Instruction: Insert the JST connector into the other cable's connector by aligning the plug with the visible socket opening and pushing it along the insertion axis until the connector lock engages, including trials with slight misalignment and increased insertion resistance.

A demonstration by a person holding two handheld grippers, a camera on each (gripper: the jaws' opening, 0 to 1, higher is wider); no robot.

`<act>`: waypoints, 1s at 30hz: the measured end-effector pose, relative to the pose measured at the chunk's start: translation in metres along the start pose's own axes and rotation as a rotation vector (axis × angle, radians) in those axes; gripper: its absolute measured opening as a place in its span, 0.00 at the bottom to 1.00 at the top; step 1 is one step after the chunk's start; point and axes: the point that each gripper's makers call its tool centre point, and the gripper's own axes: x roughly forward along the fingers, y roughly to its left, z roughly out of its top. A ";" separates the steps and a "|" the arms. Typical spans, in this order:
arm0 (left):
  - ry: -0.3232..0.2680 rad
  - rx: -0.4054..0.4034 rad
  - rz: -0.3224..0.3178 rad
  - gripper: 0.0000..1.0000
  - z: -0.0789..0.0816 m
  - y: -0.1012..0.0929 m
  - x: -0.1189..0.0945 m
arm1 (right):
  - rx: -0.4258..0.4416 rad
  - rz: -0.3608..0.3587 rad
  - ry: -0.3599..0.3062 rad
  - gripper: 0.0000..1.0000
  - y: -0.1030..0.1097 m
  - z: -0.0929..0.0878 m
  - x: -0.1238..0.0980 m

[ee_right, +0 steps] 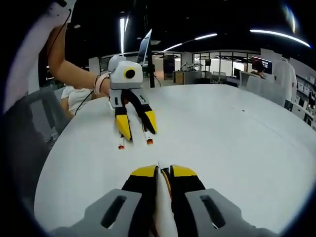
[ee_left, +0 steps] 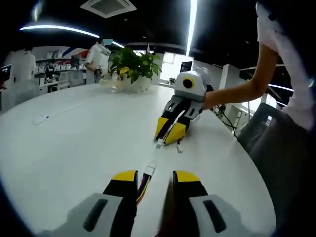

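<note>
Two grippers facing across the white worktop (ee_left: 74, 143), each carrying one cable end.

Left gripper (ee_left: 155, 178): parted jaws, white JST connector (ee_left: 149, 170) and coloured wires between them, grip apparently loose. Right gripper (ee_right: 163, 171): clamped on the other cable (ee_right: 161, 195), aimed at its mate, connectors apart, lined up for insertion.

No readable text in either view.
We find no legible words, labels, brands or numbers; distant wall displays and monitors in the office background are too small and blurred to read.
</note>
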 end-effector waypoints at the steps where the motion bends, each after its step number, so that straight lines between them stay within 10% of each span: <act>1: -0.006 -0.007 -0.003 0.22 0.001 0.000 0.000 | -0.002 0.000 0.001 0.07 0.000 0.000 0.000; 30: -0.066 0.054 0.017 0.00 0.001 0.001 0.005 | -0.017 0.011 0.014 0.05 0.004 -0.004 0.000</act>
